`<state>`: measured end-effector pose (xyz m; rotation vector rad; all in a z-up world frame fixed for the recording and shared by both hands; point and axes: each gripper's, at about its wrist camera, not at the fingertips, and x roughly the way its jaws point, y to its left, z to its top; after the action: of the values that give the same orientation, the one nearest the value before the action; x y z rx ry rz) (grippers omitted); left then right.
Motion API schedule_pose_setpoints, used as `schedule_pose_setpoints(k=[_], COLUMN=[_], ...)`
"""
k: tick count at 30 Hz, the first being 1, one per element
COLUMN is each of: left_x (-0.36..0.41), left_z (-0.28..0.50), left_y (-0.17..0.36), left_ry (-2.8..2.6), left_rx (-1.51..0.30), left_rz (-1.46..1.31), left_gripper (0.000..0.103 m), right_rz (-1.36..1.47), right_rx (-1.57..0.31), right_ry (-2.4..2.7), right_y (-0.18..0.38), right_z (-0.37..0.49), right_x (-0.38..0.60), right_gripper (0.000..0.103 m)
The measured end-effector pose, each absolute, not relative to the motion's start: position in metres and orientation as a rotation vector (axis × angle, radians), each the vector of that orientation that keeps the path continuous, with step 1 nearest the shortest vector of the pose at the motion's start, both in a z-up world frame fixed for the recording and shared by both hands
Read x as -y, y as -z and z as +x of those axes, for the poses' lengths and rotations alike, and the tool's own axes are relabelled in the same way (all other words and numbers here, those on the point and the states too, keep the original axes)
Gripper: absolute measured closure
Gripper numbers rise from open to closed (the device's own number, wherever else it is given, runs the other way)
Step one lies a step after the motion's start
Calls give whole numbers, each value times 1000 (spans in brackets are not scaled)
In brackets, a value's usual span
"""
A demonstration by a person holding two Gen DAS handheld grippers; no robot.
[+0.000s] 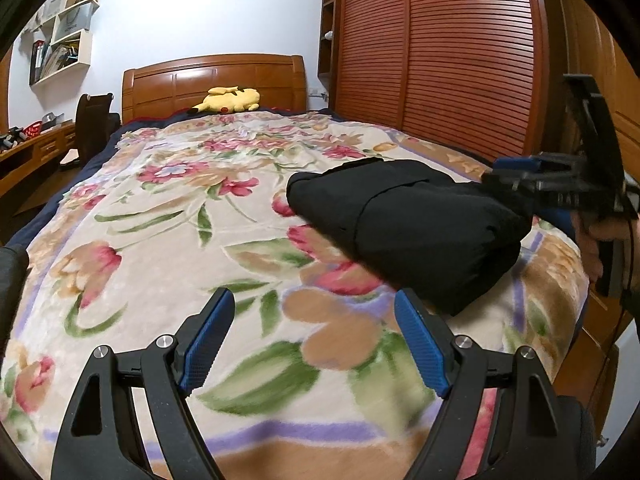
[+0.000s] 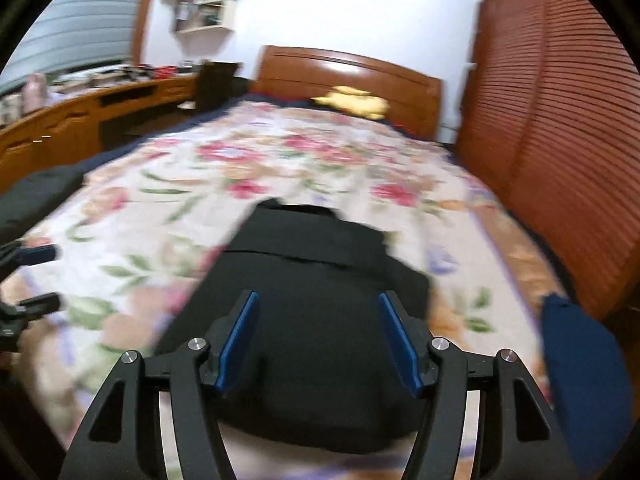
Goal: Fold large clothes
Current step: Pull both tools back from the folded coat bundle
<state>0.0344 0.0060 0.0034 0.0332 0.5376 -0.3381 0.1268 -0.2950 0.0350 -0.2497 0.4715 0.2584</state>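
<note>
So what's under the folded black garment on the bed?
The black garment lies on the floral blanket. Whatever lies directly beneath the bundle is covered.

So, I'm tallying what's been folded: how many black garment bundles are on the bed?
1. The folded black garment lies on the floral blanket near the bed's foot, on the wardrobe side, below the open right gripper. Others may lie out of view.
</note>
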Motion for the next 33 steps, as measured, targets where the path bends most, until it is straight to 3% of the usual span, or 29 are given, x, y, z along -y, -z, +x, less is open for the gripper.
schedule_pose_setpoints(k=[4, 11, 23, 33], left_x=[-8, -10, 6, 41], left_z=[32, 31, 60, 128], left_y=[-3, 0, -6, -13], left_ry=[337, 339, 367, 392], left_rx=[-539, -547, -556, -565], left_rz=[33, 34, 55, 103], left_gripper=[20, 20, 20, 20], right_rz=[-277, -341, -204, -159], right_rx=[-514, -626, -565, -564], right_ry=[-329, -337, -319, -199], right_y=[-10, 48, 11, 21], right_z=[130, 162, 133, 102], right_x=[278, 277, 327, 378], right_gripper=[48, 50, 49, 49])
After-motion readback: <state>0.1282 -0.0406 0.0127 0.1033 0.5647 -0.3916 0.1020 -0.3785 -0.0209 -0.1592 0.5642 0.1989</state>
